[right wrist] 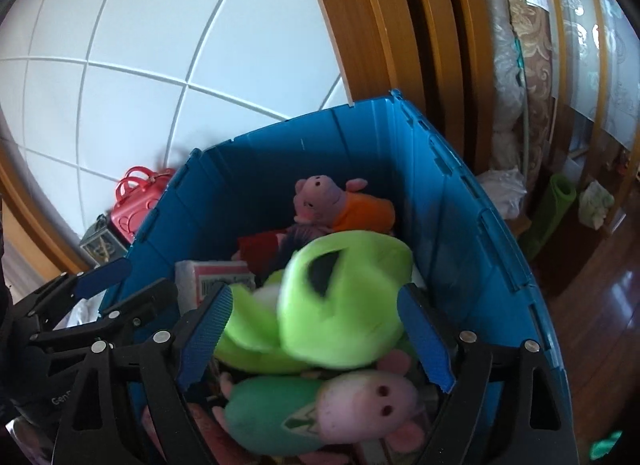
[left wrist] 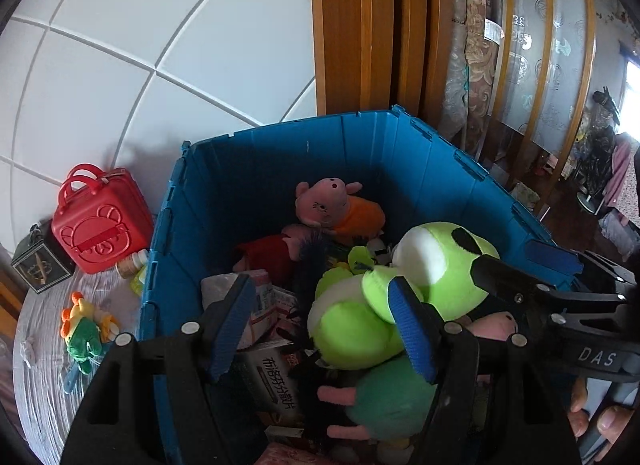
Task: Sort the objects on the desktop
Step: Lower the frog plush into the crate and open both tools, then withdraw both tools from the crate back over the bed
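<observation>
A blue plastic crate (left wrist: pixel 280 153) fills the middle of both views, open-topped and crowded with toys. A lime-green frog plush (left wrist: pixel 400 297) with white eye patches lies on top at centre right; it is blurred in the right wrist view (right wrist: pixel 340 305). A pink pig plush in an orange shirt (left wrist: pixel 336 205) rests against the far wall. A pig plush in a green shirt (right wrist: pixel 320 413) lies at the lower centre, snout to the right.

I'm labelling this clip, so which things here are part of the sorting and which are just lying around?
Part of the job: blue bin, green frog plush, pig plush in orange, pig plush in green, small toy on the table.
Just lying about: red case, rolled rug, wooden door frame.
</observation>
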Demonstrator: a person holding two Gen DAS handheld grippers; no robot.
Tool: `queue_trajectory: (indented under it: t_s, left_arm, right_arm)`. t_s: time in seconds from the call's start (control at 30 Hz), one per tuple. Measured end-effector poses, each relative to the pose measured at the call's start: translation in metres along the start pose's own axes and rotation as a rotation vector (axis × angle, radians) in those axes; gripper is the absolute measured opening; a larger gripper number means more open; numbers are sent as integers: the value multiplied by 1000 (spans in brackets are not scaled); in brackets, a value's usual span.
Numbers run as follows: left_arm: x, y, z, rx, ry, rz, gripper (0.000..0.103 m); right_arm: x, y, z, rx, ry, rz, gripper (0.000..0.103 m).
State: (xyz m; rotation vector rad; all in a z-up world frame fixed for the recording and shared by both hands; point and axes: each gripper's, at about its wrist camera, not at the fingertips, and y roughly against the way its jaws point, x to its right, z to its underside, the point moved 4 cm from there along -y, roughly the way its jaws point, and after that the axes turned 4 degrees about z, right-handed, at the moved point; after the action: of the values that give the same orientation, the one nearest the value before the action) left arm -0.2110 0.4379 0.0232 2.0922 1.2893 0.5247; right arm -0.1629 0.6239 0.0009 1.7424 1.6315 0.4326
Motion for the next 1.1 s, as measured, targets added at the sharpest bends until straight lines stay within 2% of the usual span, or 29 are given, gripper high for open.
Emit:
queue_trajectory:
  t_s: [0.07,0.1,0.27,0.37,0.5,0.6,0.83,0.93,1.1]
  left_arm:
    - [-2,14,1,29,-3,-20,72]
    - [-5,23,3,48,1,-27,78]
    - [-24,72,17,155,13,-73,88]
    - [-46,105,30,245,46,-105,88]
    - [-88,142,59,339,108,-160,89]
    - [-130,158,87,328,145,-180,89]
    - [-260,182,168,221,191,-190,89]
    - [-324,195,202,194,239,-226,88]
    - [-412,201,249,132,282,-287,88]
  right_arm:
    - [-2,9,-1,26,3,16,99]
    - [-4,17,-2,47,3,25,103]
    - [-19,55,1,138,9,65,103]
    - [-38,76,6,189,7,69,103]
    - [-81,100,20,258,35,54,103]
    - [-124,112,33,312,60,23,103]
    - [-251,130,76,447,102,-72,103]
    - [-314,119,93,429,114,-106,103]
    - [-405,78,127,336,137,-153,103]
